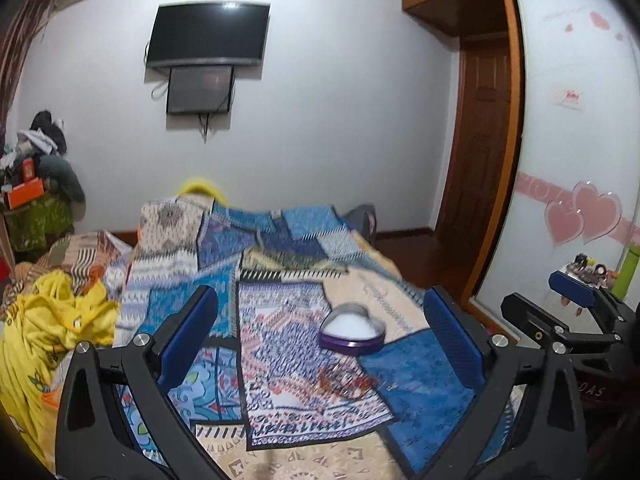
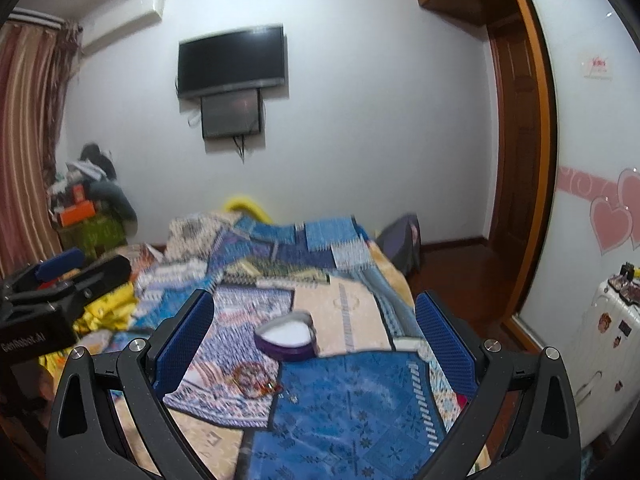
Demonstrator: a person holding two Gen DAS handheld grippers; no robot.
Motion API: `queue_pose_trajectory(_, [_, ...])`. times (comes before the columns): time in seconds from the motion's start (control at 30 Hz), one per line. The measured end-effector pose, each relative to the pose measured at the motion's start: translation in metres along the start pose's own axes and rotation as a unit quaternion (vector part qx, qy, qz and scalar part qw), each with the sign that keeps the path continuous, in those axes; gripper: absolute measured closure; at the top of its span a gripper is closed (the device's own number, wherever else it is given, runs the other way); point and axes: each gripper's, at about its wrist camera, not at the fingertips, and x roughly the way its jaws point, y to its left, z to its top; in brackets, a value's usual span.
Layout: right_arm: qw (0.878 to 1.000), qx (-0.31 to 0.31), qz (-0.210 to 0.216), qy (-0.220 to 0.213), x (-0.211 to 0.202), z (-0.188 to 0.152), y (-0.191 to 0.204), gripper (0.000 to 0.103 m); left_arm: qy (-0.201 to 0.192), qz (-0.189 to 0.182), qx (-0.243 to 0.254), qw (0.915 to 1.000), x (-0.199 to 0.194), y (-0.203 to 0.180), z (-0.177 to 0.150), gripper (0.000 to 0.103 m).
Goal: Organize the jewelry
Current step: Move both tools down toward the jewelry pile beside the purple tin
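A purple heart-shaped box (image 1: 353, 329) with a white inside lies open on the patterned bedspread (image 1: 280, 280); it also shows in the right wrist view (image 2: 286, 338). A small heap of red and gold jewelry (image 1: 346, 384) lies just in front of it, also in the right wrist view (image 2: 254, 378). My left gripper (image 1: 320, 332) is open and empty above the bed, with the box between its fingers in view. My right gripper (image 2: 314, 332) is open and empty too, to the right of the left one. Both frames are blurred.
Yellow clothing (image 1: 52, 320) lies on the bed's left side. A white wardrobe with pink hearts (image 1: 580, 216) and a white suitcase (image 2: 608, 360) stand on the right. A TV (image 1: 206, 34) hangs on the far wall. A cluttered stand (image 1: 32, 204) is at the left.
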Motion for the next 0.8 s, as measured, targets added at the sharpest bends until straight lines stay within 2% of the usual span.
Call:
queue_pose_trajectory(0.3, [0.994, 0.005, -0.011, 0.106, 0.052, -0.036, -0.017, 0.003, 0.085, 0.036, 0.0, 0.9957, 0.063, 0.017, -0.035, 0.001])
queue_pose_trajectory(0.43, [0.99, 0.004, -0.011, 0.141, 0.067, -0.05, -0.022, 0.003, 0.128, 0.039, 0.01, 0.991, 0.083, 0.019, -0.051, 0.015])
queue_pose_trajectory(0.57, [0.987, 0.011, -0.005, 0.162, 0.077, -0.061, -0.027, 0.003, 0.17, 0.026, 0.007, 0.9851, 0.102, 0.022, -0.064, 0.017])
queue_pose_trajectory(0.67, [0.985, 0.013, 0.004, 0.173, 0.088, -0.067, -0.028, 0.003, 0.199, 0.013, 0.001, 0.9799, 0.115, 0.025, -0.071, 0.023])
queue_pose_trajectory(0.8, [0.982, 0.007, 0.022, 0.185, 0.095, -0.075, -0.026, 0.009, 0.241, -0.012, -0.008, 0.9704, 0.129, 0.026, -0.08, 0.04])
